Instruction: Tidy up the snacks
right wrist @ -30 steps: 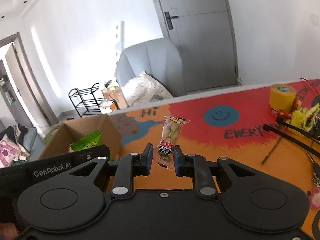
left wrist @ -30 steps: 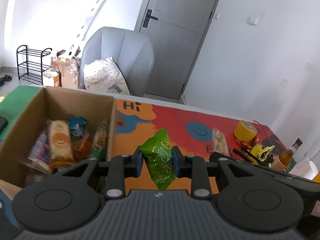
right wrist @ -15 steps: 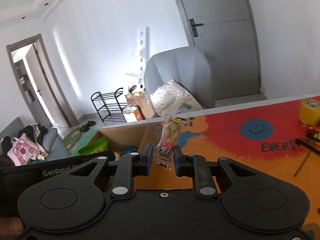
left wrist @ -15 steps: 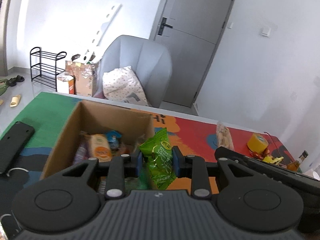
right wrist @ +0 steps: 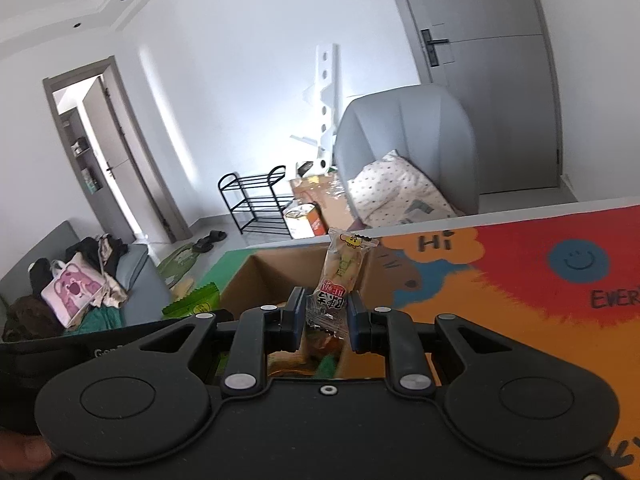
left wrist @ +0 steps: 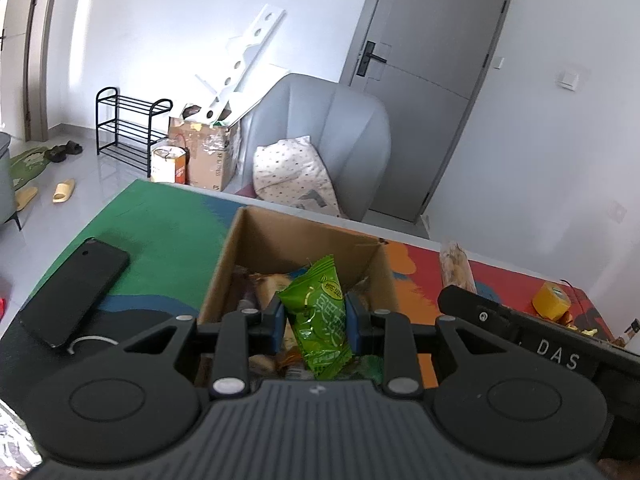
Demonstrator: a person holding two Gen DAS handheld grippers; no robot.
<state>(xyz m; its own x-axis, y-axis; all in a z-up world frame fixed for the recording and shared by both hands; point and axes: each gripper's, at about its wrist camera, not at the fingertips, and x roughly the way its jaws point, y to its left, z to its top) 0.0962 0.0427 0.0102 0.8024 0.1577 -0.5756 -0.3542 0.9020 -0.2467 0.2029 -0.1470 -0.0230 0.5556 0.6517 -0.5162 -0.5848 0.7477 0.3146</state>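
Two grippers hang side by side over one cardboard box [left wrist: 228, 264], each with its jaws drawn narrow and pinching a snack. Nearest the left wrist camera, the left gripper [left wrist: 315, 318] clamps a green snack packet [left wrist: 318, 312] about its middle, so the packet stands upright with its crimped top tilted a little to the right and its lower end dangling over the packets already in the box. In the right wrist view, the right gripper [right wrist: 323, 316] nips the bottom end of a clear-wrapped snack bar [right wrist: 342, 276] with a red label, the rest of which rises upright above the pads, over the box's right wall. The box is open-topped and partly filled, with bare cardboard walls standing above the heap. To its left on the bench [left wrist: 168, 232], well apart from the box, lies a black phone [left wrist: 74, 296] on the green part of the mat. To its right the orange and red mat [right wrist: 520, 312] lies mostly bare, with a snack packet [left wrist: 456, 268] and a yellow tape roll [left wrist: 552, 300] farther along. Beyond the bench's far edge stands a grey armchair [left wrist: 328, 128] holding a dotted cushion [left wrist: 294, 176].
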